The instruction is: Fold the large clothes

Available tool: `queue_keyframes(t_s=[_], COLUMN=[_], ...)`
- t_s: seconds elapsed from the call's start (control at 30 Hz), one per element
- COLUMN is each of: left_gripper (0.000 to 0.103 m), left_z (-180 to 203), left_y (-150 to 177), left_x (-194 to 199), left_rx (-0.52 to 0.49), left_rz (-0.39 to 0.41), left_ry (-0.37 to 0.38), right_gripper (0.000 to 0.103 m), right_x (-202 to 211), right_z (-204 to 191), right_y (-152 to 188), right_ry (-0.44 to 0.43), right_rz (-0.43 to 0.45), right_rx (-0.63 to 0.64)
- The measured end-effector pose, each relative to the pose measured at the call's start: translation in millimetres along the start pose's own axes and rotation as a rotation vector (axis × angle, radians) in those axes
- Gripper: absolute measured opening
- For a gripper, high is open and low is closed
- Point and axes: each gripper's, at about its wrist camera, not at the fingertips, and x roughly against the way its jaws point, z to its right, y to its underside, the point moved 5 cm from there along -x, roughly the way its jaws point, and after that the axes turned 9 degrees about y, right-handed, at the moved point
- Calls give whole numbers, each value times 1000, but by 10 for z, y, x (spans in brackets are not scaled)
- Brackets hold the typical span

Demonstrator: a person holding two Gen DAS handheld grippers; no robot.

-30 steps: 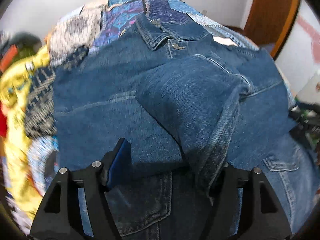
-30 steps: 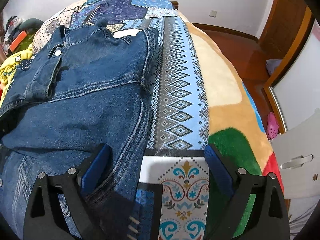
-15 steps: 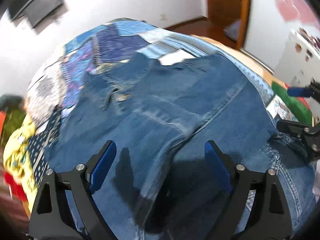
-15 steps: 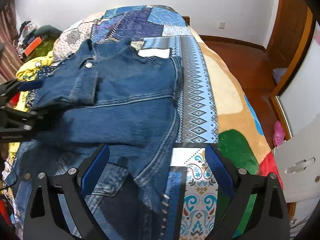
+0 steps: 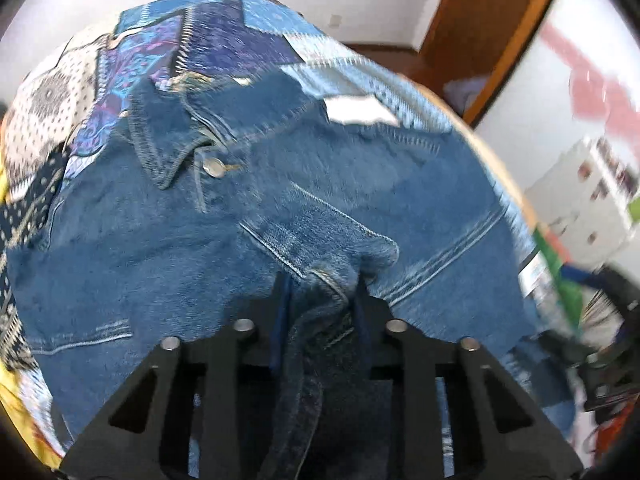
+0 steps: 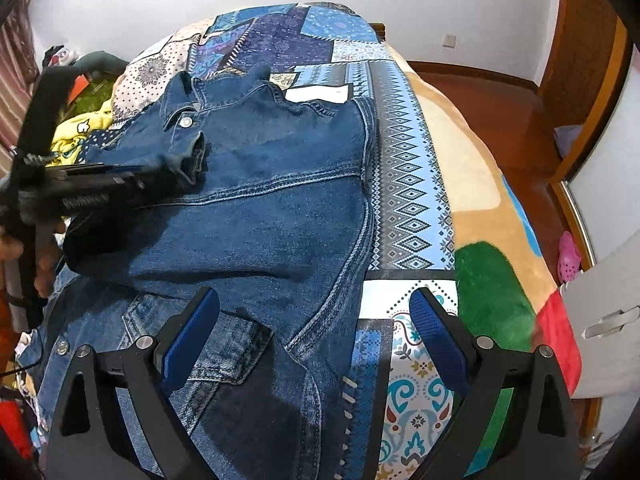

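My left hand-held gripper [image 5: 320, 300] has just been closing, and its jaws now pinch the cuff of the denim jacket's [image 6: 280, 208] sleeve [image 5: 316, 248], which lay loose between wide jaws half a second ago. I judge this means the sleeve is ready to be drawn across the body for the next fold. My right hand-held gripper [image 6: 314, 332] hangs wide open over the jacket's near right edge, holding nothing; its pads are clear of the cloth.

The jacket lies spread on the bed [image 6: 460, 168], collar [image 5: 168, 152] at the far end, over a patchwork blanket [image 6: 404, 184], with a yellow garment [image 6: 76, 136] at the far left.

The left view shows the cuff bunched between the pads but is blurred. The right view shows what it cannot: the left hand-held gripper reaching in from the left with the cuff at its tip, and the jacket's right side lying flat against the patterned stripe.
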Motion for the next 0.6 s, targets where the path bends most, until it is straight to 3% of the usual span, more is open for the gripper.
queue_keyframes(t_s=[0.2,0.37,0.6], left_gripper=[19,19,19], left_z=[-155,-499,-1119], left_y=[-80,39,540], left_x=[695,1303,1639], left_rx=[72,123,239], left_rz=[163,285,309], left_ry=[41,7,-38], right_gripper=[95,95,95], right_x=[69,150,196], right_z=[-30,-122,-283], right_y=[-34,-79,-118], right_ry=[4,5,11], right_rz=[15,36,44], right_rx=[-2,11,32])
